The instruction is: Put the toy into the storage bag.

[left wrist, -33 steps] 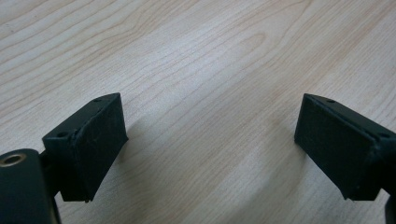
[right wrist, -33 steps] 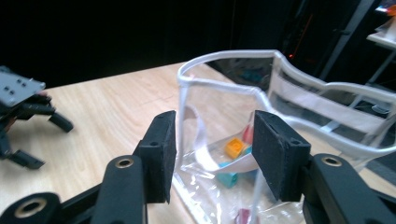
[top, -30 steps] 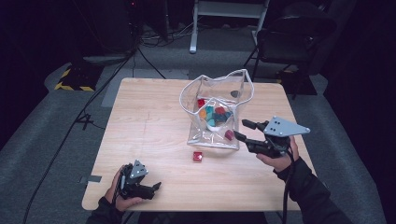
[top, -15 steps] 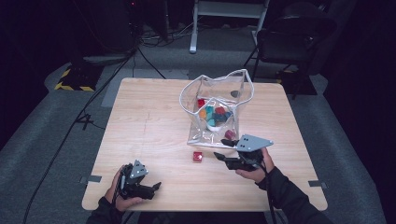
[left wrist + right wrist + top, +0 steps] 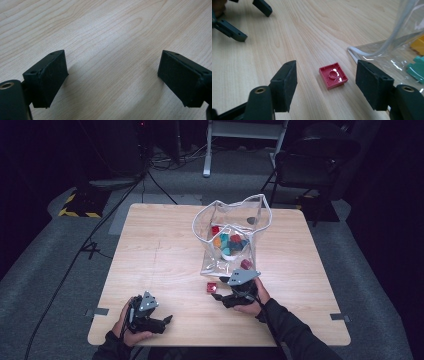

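A small red square brick [image 5: 333,75] lies flat on the wooden table [image 5: 160,245], just in front of a clear plastic bag [image 5: 231,240] that holds several coloured bricks. My right gripper [image 5: 327,85] hovers low over it, jaws apart on either side and not touching; they have just been opening. From above, the right gripper [image 5: 216,296] points left at the red brick [image 5: 211,287]. My left gripper [image 5: 169,319] rests open near the front left edge, nothing between its jaws, with bare wood under the left gripper [image 5: 112,80].
The bag's clear corner [image 5: 387,47] lies close to my right jaw. The left gripper's jaws [image 5: 234,32] show far off on the table. A chair [image 5: 310,160] and cables [image 5: 90,245] stand on the floor beyond the table.
My right gripper has come down and to the left from beside the bag to the red brick, and its jaws have spread wider. The left hand has not moved.
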